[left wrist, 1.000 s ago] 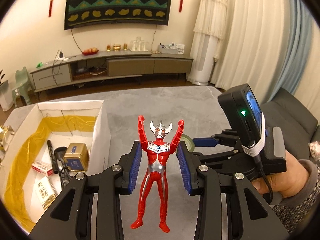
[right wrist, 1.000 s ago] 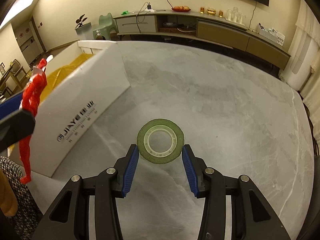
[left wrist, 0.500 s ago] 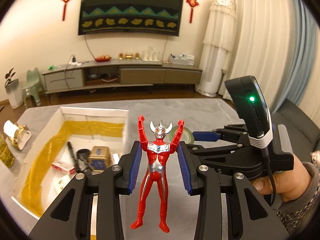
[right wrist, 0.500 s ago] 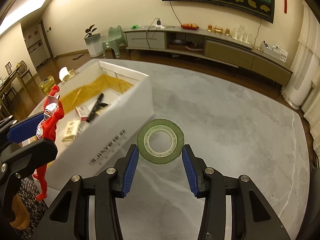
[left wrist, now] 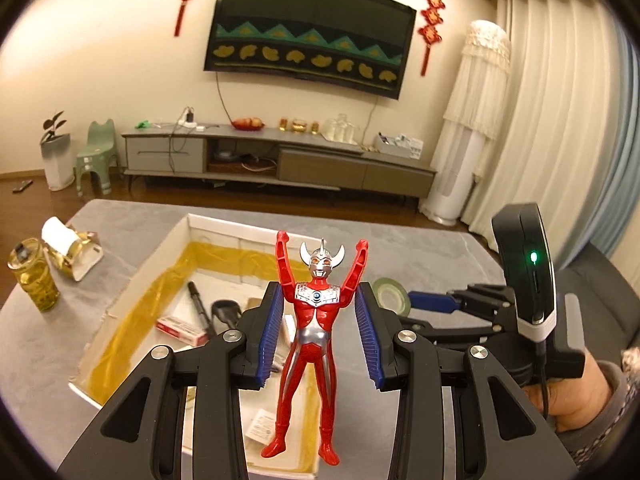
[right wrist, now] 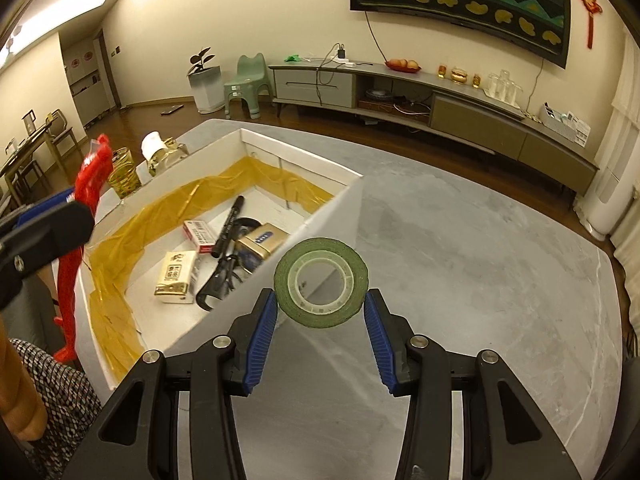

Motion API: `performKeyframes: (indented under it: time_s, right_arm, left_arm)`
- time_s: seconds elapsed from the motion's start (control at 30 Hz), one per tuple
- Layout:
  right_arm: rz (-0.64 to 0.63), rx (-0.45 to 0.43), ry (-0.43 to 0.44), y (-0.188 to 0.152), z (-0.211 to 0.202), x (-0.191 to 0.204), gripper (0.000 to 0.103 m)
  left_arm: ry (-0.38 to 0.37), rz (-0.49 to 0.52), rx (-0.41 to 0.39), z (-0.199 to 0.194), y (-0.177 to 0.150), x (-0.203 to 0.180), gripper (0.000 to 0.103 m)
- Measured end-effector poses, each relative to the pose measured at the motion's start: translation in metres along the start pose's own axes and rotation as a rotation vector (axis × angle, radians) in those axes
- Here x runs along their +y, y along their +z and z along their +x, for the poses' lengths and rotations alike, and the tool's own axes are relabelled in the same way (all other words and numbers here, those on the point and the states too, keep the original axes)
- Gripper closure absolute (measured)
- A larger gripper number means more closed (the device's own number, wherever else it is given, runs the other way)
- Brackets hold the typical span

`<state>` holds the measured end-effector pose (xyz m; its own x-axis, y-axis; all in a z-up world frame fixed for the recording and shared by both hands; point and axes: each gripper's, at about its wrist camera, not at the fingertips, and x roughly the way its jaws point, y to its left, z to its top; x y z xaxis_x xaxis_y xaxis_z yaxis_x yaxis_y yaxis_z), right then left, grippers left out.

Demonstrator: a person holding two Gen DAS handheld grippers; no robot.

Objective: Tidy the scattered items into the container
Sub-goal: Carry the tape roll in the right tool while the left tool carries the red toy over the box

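A red and silver toy figure (left wrist: 316,340) with raised arms stands upright between the blue pads of my left gripper (left wrist: 318,320), which is shut on its upper body. Below it lies the white box (left wrist: 224,226) lined with yellow tape. My right gripper (right wrist: 321,300) is shut on a green tape roll (right wrist: 320,246), held above the box's near corner (right wrist: 332,216). Inside the box lie a black marker (right wrist: 228,226), a red-and-white packet (right wrist: 198,236), a gold box (right wrist: 262,242) and a white carton (right wrist: 176,276). The right wrist view shows the figure (right wrist: 68,280) at the left edge.
The box rests on a grey marbled table (right wrist: 480,280). A patterned yellow glass (left wrist: 34,280) and a gold tissue holder (left wrist: 70,248) stand left of the box. A hand (left wrist: 576,400) holds the right gripper. A low TV cabinet (left wrist: 280,160) lines the far wall.
Both grippers have risen and moved toward the box with their loads. The box now lies under the figure, and the tape roll has come over the box's near corner.
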<state>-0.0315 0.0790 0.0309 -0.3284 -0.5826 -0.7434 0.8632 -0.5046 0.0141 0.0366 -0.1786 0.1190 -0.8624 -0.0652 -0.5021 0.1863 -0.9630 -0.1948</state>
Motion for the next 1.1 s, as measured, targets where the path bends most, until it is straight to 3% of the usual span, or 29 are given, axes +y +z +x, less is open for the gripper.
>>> performKeyframes:
  time_s: [0.53,1.1]
  right_arm:
    - [-0.023,-0.036,0.011,0.007,-0.010,0.024,0.056]
    - [-0.004,-0.073,0.073,0.030,0.002,0.047,0.056]
  left_arm:
    - [0.049,-0.087,-0.059,-0.021,0.010,0.044,0.065]
    - [0.059,-0.136,-0.066,-0.008,0.014,0.075,0.065]
